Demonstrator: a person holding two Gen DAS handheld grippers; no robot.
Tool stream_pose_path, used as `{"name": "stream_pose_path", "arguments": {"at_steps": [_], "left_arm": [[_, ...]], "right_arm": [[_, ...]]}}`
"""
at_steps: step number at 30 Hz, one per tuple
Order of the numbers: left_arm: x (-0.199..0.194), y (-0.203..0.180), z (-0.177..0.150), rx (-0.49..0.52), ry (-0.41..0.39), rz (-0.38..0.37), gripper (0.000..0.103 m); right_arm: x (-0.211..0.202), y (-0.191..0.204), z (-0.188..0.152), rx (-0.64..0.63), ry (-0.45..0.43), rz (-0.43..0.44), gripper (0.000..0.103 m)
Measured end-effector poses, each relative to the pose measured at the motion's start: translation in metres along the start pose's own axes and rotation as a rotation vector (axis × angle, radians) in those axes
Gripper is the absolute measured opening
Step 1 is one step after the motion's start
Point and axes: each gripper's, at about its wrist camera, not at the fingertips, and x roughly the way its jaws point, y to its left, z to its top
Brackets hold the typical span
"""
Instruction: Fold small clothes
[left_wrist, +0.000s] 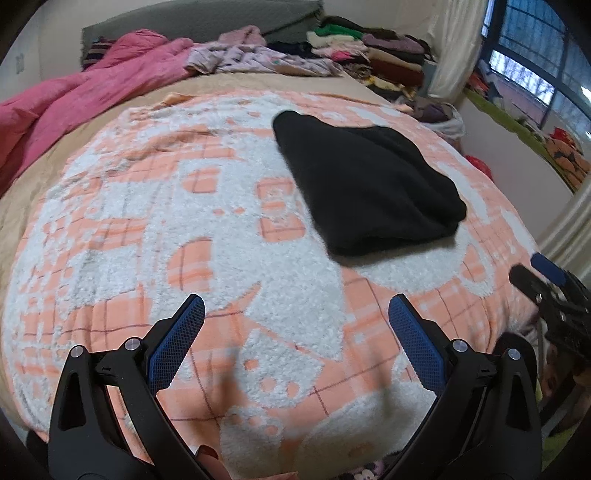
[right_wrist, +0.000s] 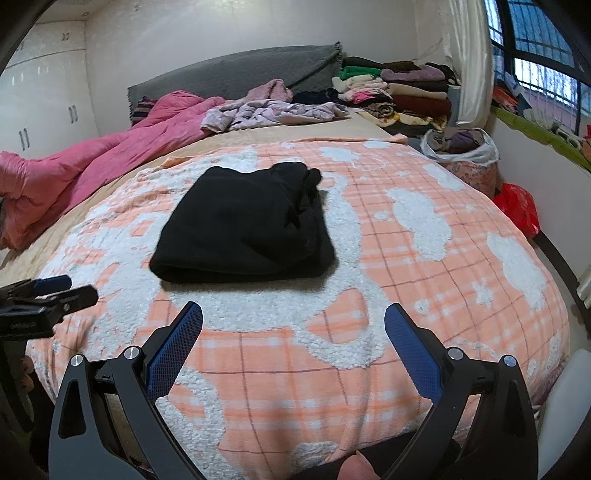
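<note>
here, folded black garment (right_wrist: 242, 229) on blanket (right_wrist: 424, 258), beyond both grippers, left gripper (left_wrist: 296, 328) and right gripper (right_wrist: 293, 332) fingers apart, empty

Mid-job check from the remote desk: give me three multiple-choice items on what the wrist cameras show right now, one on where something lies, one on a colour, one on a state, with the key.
1. Where does the black garment lie?
A. On the orange-and-white blanket
B. On the pink quilt
C. Between the right tongs' fingers

2. What colour are the pads on the fingers?
A. Red
B. Blue
C. Yellow

3. What state are the left tongs and right tongs in?
A. Both shut on cloth
B. One open, one shut
C. Both open, holding nothing

Key: 1 A, the folded garment rests on the patterned blanket ahead of both tongs. 2 B, blue textured pads line each finger in both wrist views. 3 C, each pair stands wide apart with only blanket showing between.
</note>
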Motion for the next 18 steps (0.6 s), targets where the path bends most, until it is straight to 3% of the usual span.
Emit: {"name": "stream_pose_path", "arguments": {"at_steps": [5,9,10,14,16,18], "left_arm": [[0.003,0.012,-0.003,-0.007,0.013,0.054,0.093],[0.0,0.049,0.003,-0.073,-0.014,0.098,0.093],[0.0,0.066,0.006,-0.098,-0.019,0.124,0.093],[0.002,0.154,0.018,-0.243,-0.007,0.256,0.093],[0.0,0.208,0.021,-0.311,0.0,0.355,0.093],[-0.005,0.26,0.024,-0.363,0.002,0.47,0.093]], "right_arm": [[-0.009,-0.029,-0.004,0.072,-0.014,-0.092,0.098],[-0.027,-0.087,-0.018,0.179,-0.023,-0.231,0.098],[-0.031,-0.101,-0.023,0.204,-0.024,-0.262,0.098],[-0.061,-0.204,-0.055,0.377,-0.021,-0.52,0.098],[-0.07,-0.25,-0.071,0.466,0.006,-0.604,0.098],[-0.083,-0.307,-0.094,0.574,0.047,-0.743,0.098]]}}
